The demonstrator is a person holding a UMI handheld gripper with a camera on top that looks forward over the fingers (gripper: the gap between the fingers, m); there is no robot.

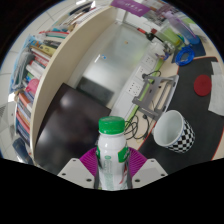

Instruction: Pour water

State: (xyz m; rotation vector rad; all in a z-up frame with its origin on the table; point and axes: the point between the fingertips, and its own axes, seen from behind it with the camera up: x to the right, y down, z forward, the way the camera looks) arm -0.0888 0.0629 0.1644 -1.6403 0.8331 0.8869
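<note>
A bookshelf (pixel 40 75) is curving along the left. At bottom centre, the tongs (pixel 112 172) are grasping a green-capped bottle (pixel 112 150) upright. Right of it, a checkered cup (pixel 172 130) is lying tilted on the desk (pixel 70 120). Pouring is likely pending; the bottle needs carrying toward the cup.

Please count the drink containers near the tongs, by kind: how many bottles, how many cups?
Clear plastic bottle with green cap, held between the tongs: 1
White cup with black checkered pattern, lying on its side: 1
Total: 2
</note>
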